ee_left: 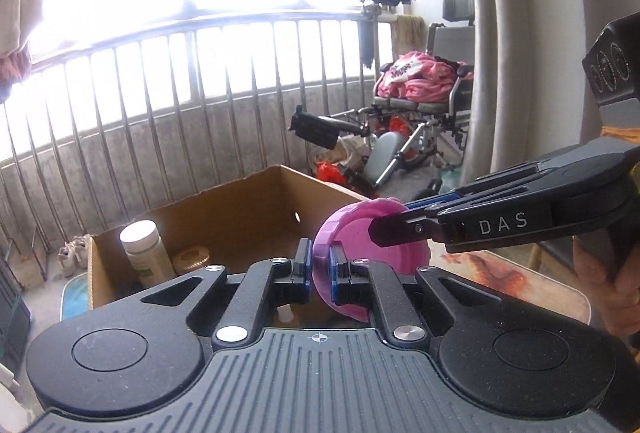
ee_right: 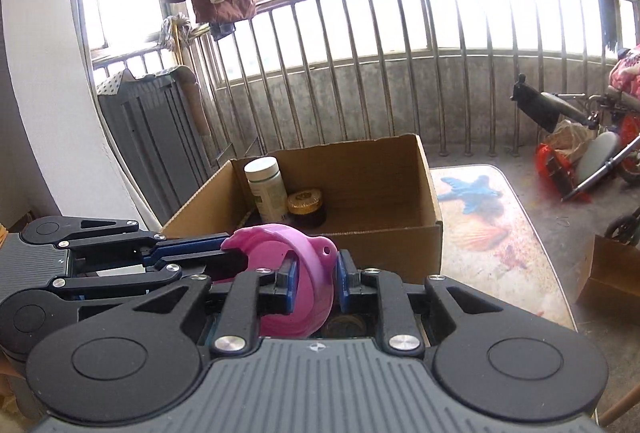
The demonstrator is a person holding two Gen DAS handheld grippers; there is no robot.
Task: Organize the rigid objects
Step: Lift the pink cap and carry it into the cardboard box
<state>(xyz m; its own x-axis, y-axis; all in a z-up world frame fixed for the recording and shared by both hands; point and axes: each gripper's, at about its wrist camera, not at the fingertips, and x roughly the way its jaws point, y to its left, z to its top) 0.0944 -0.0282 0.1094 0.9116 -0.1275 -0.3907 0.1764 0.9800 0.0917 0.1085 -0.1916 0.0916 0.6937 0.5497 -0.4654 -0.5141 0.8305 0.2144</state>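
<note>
2 tools [ee_left: 320,269] [ee_right: 313,283] hide pink lid [ee_left: 352,237] (underside unseen).

Lid [ee_left: 352,233]: pink plastic, smooth, semi-gloss. Grippers [ee_left: 320,265] [ee_right: 314,275]: matt black plastic, ribbed housing, bright metal screws. Box [ee_right: 384,233]: plain matt cardboard. Bottle [ee_right: 267,189]: white plastic. Railing [ee_left: 192,81]: dull metal.

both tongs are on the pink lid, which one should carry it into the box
Probably the left. The left tongs clamp the pink lid's rim squarely, on the cardboard box side where the white bottle stands. The right tongs reach in from the table side, farther off.
</note>
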